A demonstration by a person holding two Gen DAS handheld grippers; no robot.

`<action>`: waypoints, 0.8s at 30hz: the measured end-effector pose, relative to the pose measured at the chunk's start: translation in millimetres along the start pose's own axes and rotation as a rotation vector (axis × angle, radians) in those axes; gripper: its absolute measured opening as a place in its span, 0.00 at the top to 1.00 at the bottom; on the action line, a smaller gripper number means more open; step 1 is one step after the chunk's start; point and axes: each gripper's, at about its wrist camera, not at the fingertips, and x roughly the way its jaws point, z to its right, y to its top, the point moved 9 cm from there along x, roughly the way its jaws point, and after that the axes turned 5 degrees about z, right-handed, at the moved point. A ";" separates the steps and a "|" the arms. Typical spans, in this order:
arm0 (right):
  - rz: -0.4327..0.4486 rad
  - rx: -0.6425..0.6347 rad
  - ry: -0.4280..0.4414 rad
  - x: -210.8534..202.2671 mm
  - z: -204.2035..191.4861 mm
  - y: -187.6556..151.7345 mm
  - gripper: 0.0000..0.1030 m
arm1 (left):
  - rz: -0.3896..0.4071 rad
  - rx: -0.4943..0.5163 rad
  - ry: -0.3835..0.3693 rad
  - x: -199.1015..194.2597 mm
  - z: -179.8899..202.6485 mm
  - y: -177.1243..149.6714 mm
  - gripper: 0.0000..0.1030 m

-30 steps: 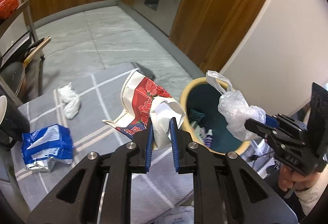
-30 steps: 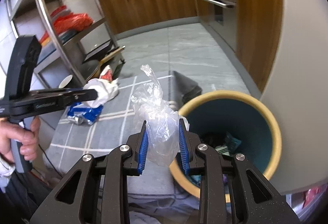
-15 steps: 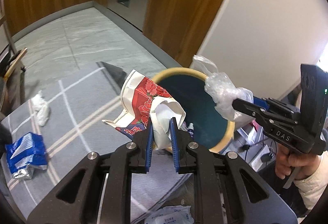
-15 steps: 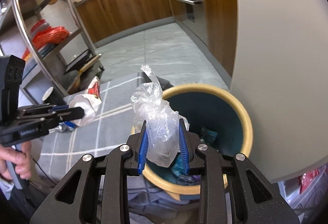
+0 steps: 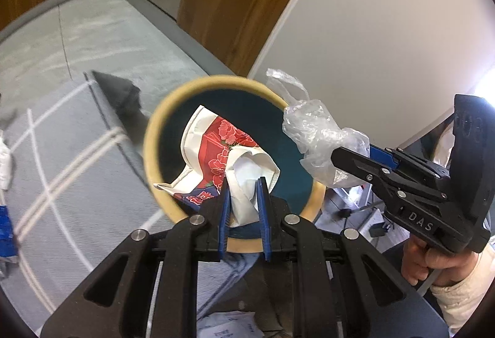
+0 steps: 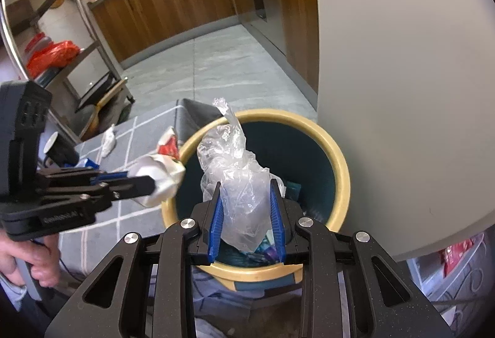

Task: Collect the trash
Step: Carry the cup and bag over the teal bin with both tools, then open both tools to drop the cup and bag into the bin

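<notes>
My left tool (image 5: 243,195) was clamped on a crumpled white wrapper printed with red flowers (image 5: 222,158), holding it over the open mouth of the trash bin (image 5: 154,152). My right tool (image 6: 246,208) pinched a wad of clear plastic film (image 6: 238,180) between its blue pads (image 6: 215,223), also above the bin, whose tan rim (image 6: 340,171) ringed a dark teal inside with a few scraps at the bottom. My hand (image 5: 430,257) gripped the right tool's handle at the edge of the left view. The bin stood against the corner of a tabletop covered in a grey checked cloth (image 5: 62,177), where a crumpled tissue (image 6: 109,138) lay. Beyond were the grey tiled floor (image 6: 216,59), wooden cabinets (image 6: 173,6) and a steel rack (image 6: 77,28).
</notes>
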 end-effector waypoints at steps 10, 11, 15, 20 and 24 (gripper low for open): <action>-0.041 0.070 0.005 13.9 10.7 -7.4 0.71 | -0.066 0.004 0.034 28.3 -8.1 -15.9 0.73; -0.043 0.069 0.005 14.8 10.5 -7.5 0.71 | -0.061 0.006 0.038 25.8 -8.5 -14.9 0.73; -0.057 0.056 0.006 21.1 4.2 -8.8 0.67 | -0.033 0.015 0.060 12.6 -12.9 -10.7 0.58; -0.062 0.068 0.002 25.1 1.4 -7.5 0.54 | -0.010 0.009 0.079 -8.0 -23.4 -11.7 0.49; -0.055 0.068 0.016 26.1 -9.0 -3.7 0.45 | 0.012 -0.006 0.093 -19.6 -34.4 -9.7 0.43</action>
